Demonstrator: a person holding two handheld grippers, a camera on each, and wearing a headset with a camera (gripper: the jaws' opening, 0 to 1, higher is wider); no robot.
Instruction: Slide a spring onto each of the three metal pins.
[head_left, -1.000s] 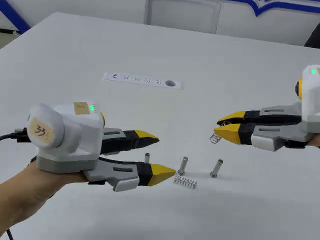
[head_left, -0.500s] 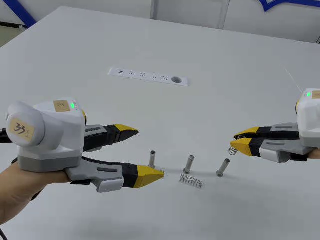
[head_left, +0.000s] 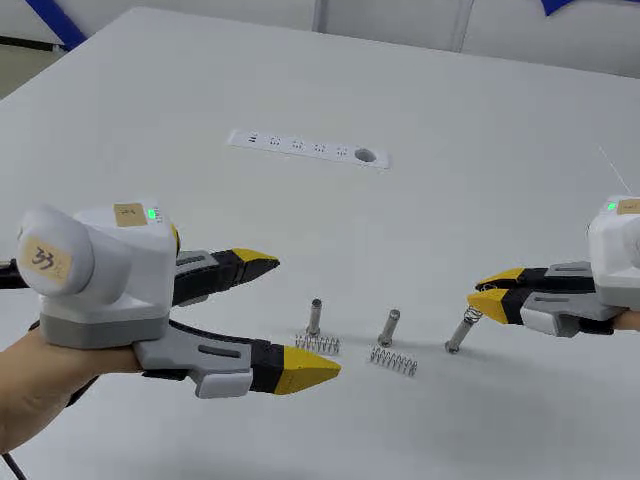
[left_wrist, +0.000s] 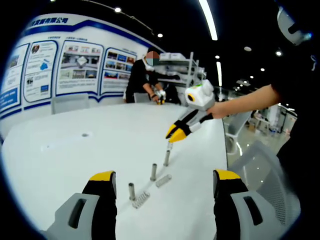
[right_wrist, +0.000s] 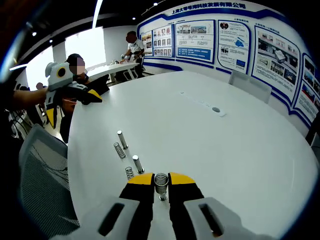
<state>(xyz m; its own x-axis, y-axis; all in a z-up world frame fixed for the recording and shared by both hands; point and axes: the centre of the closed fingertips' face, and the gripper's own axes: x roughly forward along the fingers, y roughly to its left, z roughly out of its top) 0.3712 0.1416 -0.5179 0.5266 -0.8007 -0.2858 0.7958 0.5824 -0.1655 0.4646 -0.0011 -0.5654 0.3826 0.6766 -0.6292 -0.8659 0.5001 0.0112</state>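
Three short metal pins stand in a row on the white table: left pin (head_left: 315, 315), middle pin (head_left: 388, 325), right pin (head_left: 456, 337). My right gripper (head_left: 487, 291) is shut on a small spring (head_left: 472, 317) (right_wrist: 160, 183), held right at the top of the right pin. A loose spring (head_left: 317, 344) lies at the left pin's foot, and another spring (head_left: 393, 361) rests in front of the middle pin. My left gripper (head_left: 292, 316) stands open beside the left pin, holding nothing. In the left gripper view the pins (left_wrist: 153, 171) sit between its jaws, farther out.
A white power strip (head_left: 305, 148) lies flat farther back on the table (head_left: 450, 150). Chairs and a wall with display boards (right_wrist: 235, 30) ring the table. Other people work at a table (left_wrist: 150, 70) in the background.
My right gripper has come down and left with its spring, from above the table to the top of the right pin. The left gripper drew back slightly, uncovering a spring by the left pin.
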